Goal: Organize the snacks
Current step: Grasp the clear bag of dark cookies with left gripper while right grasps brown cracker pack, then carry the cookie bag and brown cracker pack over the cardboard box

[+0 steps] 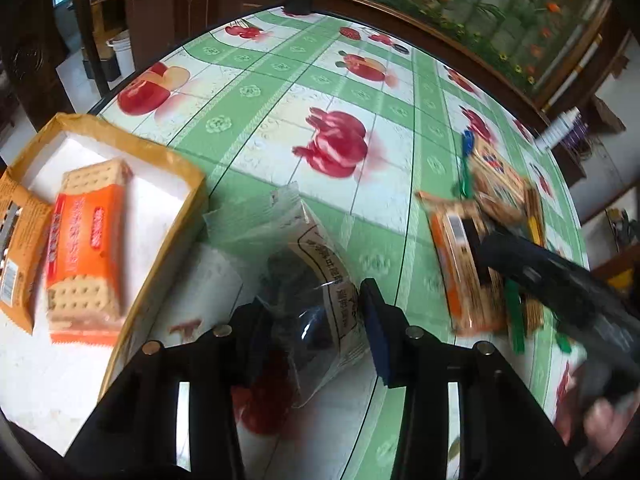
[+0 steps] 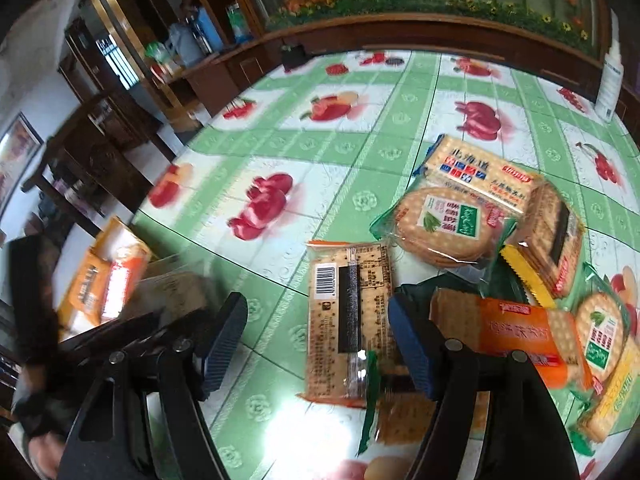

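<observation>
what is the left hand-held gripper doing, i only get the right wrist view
Observer: The left hand-held gripper has a clear bag with dark contents between its fingers, next to the open box.
Operator: whats in that box, its a blur for me
Observer: Two packs lie on its white bottom: an orange cracker pack with square crackers showing at both ends, and a brown-orange pack to its left.

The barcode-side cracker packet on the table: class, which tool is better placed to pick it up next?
Right tool: it is open, straddling the barcode-side cracker packet. Left tool already holds a clear bag.
</observation>
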Demonstrator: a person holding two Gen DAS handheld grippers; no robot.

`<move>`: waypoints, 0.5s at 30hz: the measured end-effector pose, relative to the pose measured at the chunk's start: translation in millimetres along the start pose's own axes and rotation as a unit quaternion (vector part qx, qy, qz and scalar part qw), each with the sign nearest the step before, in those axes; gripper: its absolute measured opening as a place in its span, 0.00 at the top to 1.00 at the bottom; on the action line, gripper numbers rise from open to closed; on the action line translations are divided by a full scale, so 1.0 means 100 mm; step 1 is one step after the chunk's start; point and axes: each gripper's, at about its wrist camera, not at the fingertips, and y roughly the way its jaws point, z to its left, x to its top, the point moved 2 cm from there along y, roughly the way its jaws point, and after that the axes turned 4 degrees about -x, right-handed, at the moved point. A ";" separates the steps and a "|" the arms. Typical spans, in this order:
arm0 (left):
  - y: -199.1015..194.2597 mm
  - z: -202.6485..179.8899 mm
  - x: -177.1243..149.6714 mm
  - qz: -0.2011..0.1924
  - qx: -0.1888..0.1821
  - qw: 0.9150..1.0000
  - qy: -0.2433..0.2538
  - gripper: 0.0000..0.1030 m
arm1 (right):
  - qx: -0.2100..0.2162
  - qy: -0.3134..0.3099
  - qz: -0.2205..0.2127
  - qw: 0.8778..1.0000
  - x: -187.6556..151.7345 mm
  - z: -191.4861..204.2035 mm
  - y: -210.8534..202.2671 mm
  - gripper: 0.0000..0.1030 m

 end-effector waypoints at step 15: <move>0.04 0.02 -0.06 0.014 0.004 1.000 0.015 0.37 | -0.102 -0.074 0.045 0.991 -0.20 0.21 0.29 0.37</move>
